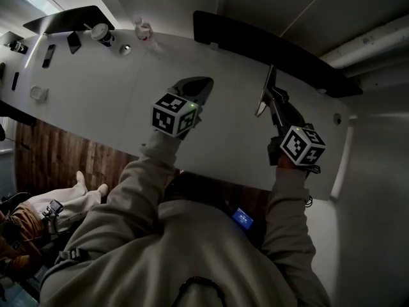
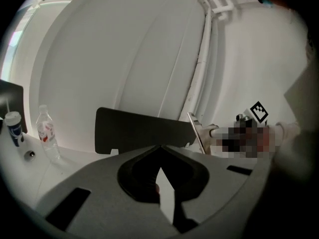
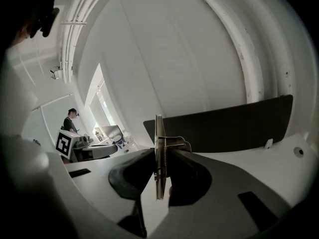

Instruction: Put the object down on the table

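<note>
Tabletop [image 1: 96,101]: a long white surface is stretching across the head view, with pale walls and ceiling pipes rising behind it.
Partitions [image 1: 268,50]: dark low screens are standing along the far edge of the tabletop.
Person: light sleeves [image 1: 137,184] are reaching forward from the bottom of the head view, each hand carrying a gripper with a square-marker cube.
Left gripper [image 1: 203,85]: it is hovering over the middle of the tabletop. Its fingers are meeting at the tips with nothing between them.
Right gripper [image 1: 276,104]: it is hovering over the right part of the tabletop, well apart from the left one. Its fingers are standing narrow and pressing on both faces of the object.
Object [image 3: 158,148]: a thin flat plate with a metal spring clip is standing upright and edge-on between the right fingers, rising past their tips. It appears to be raised off the tabletop.
Bottle [image 1: 143,29] and cup [image 1: 102,34]: they are standing far off at the back left, beside a few small dark items.
Step in hand: the object is being carried, and the put-down is not yet done.
Next move: it is calling for lowering the right gripper onto the bare tabletop below, probably tilting the plate flat, then spreading the fingers and drawing back. An upright release is likely to let it topple.
</note>
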`<state>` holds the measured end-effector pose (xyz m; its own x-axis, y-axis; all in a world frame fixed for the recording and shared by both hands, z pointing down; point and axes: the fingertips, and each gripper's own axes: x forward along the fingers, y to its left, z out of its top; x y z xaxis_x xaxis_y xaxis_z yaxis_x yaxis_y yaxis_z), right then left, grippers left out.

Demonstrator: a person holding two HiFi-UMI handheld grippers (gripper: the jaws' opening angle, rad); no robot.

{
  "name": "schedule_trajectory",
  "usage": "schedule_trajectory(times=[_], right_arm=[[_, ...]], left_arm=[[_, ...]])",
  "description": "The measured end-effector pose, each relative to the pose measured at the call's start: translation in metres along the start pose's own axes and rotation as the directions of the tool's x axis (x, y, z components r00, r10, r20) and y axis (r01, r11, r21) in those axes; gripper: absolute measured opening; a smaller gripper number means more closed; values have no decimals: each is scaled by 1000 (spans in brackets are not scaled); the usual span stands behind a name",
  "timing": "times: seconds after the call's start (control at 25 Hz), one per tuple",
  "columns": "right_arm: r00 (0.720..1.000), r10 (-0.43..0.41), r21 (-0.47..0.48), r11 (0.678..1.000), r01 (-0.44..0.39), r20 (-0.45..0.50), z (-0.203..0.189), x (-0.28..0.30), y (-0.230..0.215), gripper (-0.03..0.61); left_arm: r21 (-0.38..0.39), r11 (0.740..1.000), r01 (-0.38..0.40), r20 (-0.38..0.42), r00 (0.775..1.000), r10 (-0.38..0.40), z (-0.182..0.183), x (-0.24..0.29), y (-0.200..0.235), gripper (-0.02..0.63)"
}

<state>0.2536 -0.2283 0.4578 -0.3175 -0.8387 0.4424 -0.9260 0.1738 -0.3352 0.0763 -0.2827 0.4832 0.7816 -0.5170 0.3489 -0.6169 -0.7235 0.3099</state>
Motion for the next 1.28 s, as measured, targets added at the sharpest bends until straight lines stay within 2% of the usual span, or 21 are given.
schedule_trajectory(times=[0.4,0.68,1.28], right_arm=[[998,13,72,997,-8,-69,-65,17,-8,91],[993,16,108,994,-3,-113,-108,25,-23,91],[980,38,135,991,-12,-198,-163,45,-32,91]], left_arm=[[-44,999,-3,-107,994,-2,-69,3,1,-3],[-43,999,13,-175,984,-20,-107,14,-5,-3],[-98,995,11,-231,972,-34,-158,25,-2,-3]])
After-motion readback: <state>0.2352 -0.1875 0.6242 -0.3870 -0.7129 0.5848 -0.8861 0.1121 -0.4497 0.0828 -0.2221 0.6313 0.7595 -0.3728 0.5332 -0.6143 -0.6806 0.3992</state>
